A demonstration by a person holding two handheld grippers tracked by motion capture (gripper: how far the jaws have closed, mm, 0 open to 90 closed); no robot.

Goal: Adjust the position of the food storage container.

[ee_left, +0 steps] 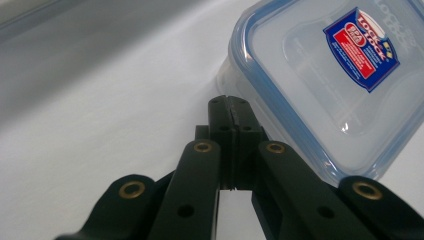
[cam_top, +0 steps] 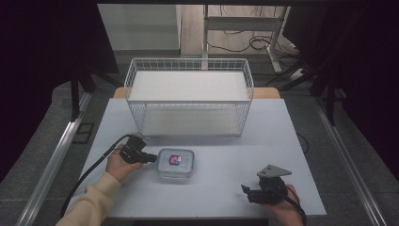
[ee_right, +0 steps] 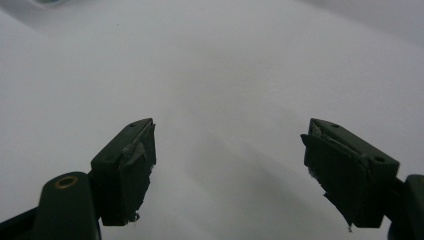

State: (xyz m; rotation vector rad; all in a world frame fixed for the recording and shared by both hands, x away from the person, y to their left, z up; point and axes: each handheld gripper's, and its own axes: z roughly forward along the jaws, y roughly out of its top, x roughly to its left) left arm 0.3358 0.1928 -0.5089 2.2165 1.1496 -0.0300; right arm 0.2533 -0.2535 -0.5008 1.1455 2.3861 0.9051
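A clear plastic container (cam_top: pixel 175 163) with a blue-rimmed lid is seen resting on the pale table (cam_top: pixel 221 136), a little left of the middle and just in front of the white wire basket (cam_top: pixel 188 96) that stands at the far side. A red and blue label (cam_top: pixel 174 159) is carried on the middle of the lid. The left gripper (cam_top: pixel 151 158) is held by the person's left hand (cam_top: pixel 120 165) just beside the container's left edge, its black jaws pointed toward the box. In the left gripper view the jaws of that gripper (ee_left: pixel 230 107) are pressed flat together with nothing between them, their tips set right at the container's (ee_left: pixel 330 80) lower left wall, below the lid's blue rim; whether the wall is actually touched cannot be told. The label (ee_left: pixel 363 47) is seen tilted in that view. The right gripper (cam_top: pixel 248 191) is held low near the front right corner of the table, well apart from the container, with a grey three-cornered plate (cam_top: pixel 273 171) on top. In the right gripper view its jaws (ee_right: pixel 227 170) are spread wide, worn pads (ee_right: pixel 132 175) are shown on their inner faces, and bare table surface (ee_right: pixel 225 75) lies between them
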